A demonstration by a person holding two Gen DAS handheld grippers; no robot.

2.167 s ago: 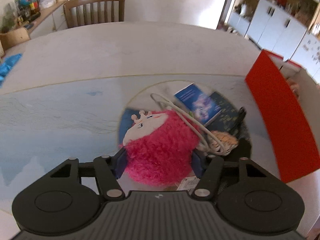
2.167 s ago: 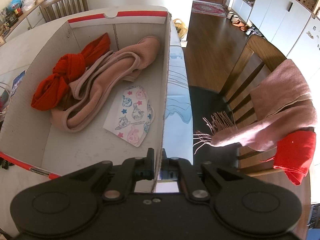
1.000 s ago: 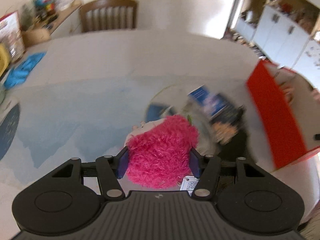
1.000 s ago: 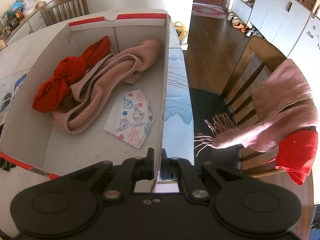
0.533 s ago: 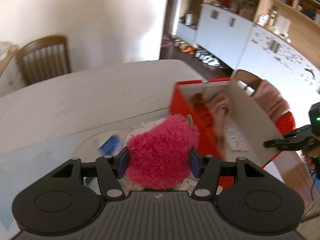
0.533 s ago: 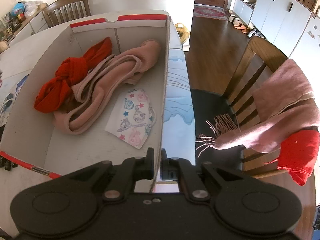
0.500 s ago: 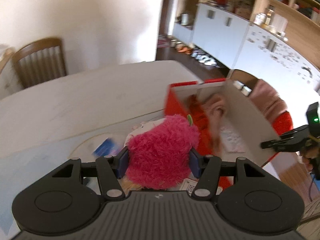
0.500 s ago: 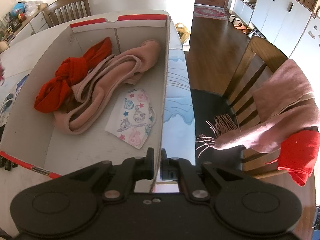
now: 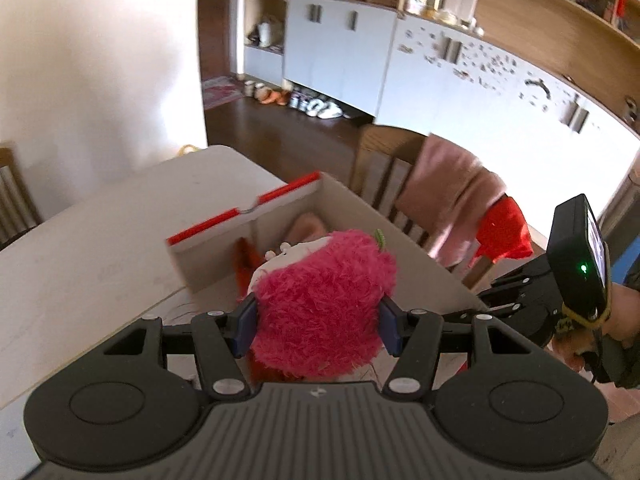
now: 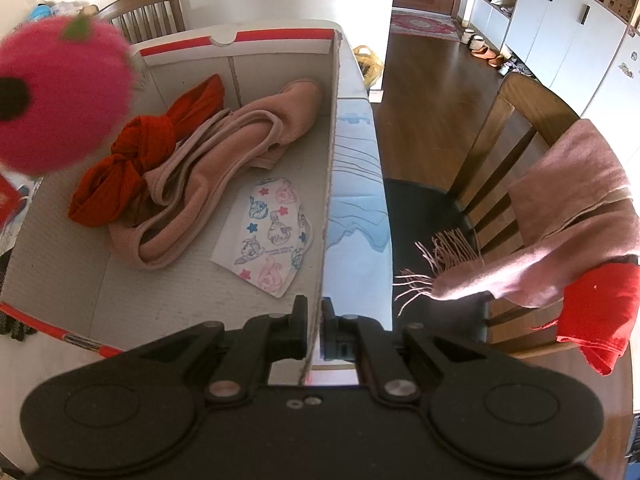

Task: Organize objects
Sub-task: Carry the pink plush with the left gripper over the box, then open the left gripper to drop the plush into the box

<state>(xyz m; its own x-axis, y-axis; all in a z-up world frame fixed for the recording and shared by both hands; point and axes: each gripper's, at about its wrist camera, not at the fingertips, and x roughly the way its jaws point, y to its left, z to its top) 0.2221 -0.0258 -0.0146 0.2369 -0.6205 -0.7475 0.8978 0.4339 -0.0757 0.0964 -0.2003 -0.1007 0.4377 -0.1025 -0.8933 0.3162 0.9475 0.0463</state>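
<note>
At the bottom centre of its own view, the left claw (image 9: 318, 326) pinches the pink plush toy (image 9: 320, 308) between its blue pads (image 9: 245, 326). A second ago that toy hung over the desk (image 9: 92, 248) beside the scattered booklets; now it has been carried across and hangs above the open cardboard box (image 9: 352, 204), which fills the middle of the frame. The toy is a round, shaggy magenta ball with a pale face patch turned away toward the box and a small green leaf on top; in the right wrist view it shows blurred at the upper left, over the box's left wall. The right claw (image 10: 314, 330) has not shifted: pressed together on the box's right wall at the lower centre. Farther in, a knotted red cloth (image 10: 132, 160), a pink scarf (image 10: 224, 160) and a printed face mask (image 10: 272, 232) lie on the box floor.
</note>
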